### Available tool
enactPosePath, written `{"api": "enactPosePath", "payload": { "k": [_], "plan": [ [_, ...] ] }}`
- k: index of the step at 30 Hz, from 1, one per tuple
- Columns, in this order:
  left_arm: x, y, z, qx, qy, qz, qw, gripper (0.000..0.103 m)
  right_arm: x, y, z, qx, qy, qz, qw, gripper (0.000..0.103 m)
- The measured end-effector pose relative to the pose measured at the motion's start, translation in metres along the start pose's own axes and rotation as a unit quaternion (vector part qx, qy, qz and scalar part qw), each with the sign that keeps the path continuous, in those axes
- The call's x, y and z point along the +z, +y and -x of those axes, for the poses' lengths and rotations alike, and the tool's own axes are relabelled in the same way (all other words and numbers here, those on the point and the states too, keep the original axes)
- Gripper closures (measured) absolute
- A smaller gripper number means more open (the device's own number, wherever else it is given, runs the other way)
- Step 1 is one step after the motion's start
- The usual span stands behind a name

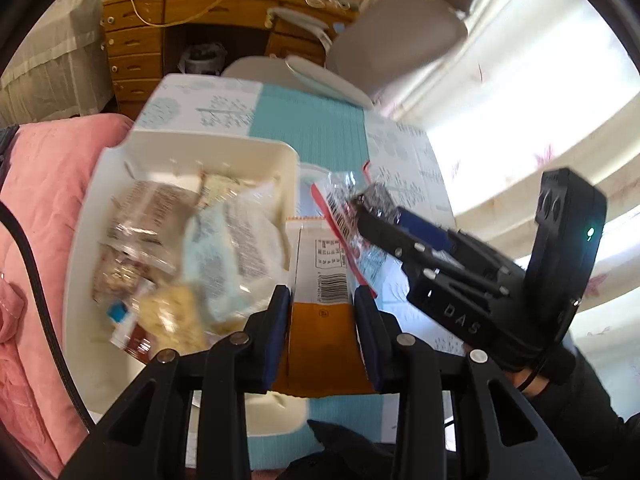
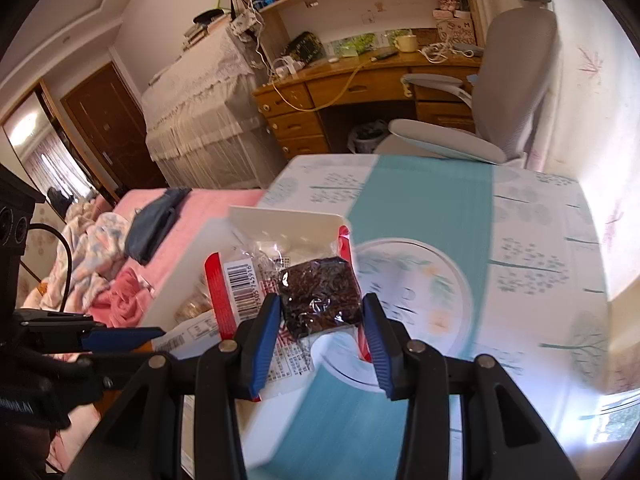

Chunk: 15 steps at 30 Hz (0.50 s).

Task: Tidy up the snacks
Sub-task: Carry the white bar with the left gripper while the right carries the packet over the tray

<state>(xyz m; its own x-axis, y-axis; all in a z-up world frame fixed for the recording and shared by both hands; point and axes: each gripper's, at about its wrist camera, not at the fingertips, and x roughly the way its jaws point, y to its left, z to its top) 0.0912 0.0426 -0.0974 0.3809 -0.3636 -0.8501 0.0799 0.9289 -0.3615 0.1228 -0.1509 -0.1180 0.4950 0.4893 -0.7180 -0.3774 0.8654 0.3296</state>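
Observation:
My left gripper is shut on an orange and white snack bar, held above the right rim of a white bin that holds several snack packets. My right gripper is shut on a clear, red-edged packet with a dark brown snack, held near the bin's far corner. In the left wrist view the right gripper and its packet sit just right of the bar. The left gripper's fingers show at the left of the right wrist view.
A white plate lies on the teal and white tablecloth, right of the bin. A pink bed is to the left. A grey chair and wooden desk stand beyond the table.

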Motion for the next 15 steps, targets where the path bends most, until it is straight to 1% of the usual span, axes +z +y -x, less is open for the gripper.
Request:
{"api": "enactPosePath", "payload": {
  "k": [4, 8, 10, 12, 14, 15],
  "plan": [
    [0.001, 0.034, 0.014, -0.002, -0.022, -0.006, 0.9997, 0.071, 0.001, 0.025, -0.014, 0.012, -0.018, -0.010, 1.000, 0.061],
    [0.004, 0.060, 0.020, 0.000, -0.033, -0.007, 0.9994, 0.071, 0.001, 0.045, -0.028, 0.025, -0.034, -0.019, 0.999, 0.061],
    [0.007, 0.070, 0.017, 0.010, -0.032, -0.006, 0.9994, 0.071, -0.001, 0.054, -0.036, 0.032, -0.038, -0.025, 0.998, 0.061],
    [0.007, 0.079, 0.013, 0.026, -0.022, -0.007, 0.9994, 0.071, -0.002, 0.061, -0.043, 0.036, -0.037, -0.032, 0.998, 0.061],
    [0.007, 0.089, 0.008, 0.041, -0.013, -0.001, 0.9991, 0.071, -0.003, 0.067, -0.049, 0.037, -0.031, -0.033, 0.998, 0.061],
    [0.006, 0.093, 0.006, 0.043, -0.011, 0.004, 0.9990, 0.071, -0.005, 0.071, -0.052, 0.036, -0.027, -0.032, 0.998, 0.061]
  ]
}}
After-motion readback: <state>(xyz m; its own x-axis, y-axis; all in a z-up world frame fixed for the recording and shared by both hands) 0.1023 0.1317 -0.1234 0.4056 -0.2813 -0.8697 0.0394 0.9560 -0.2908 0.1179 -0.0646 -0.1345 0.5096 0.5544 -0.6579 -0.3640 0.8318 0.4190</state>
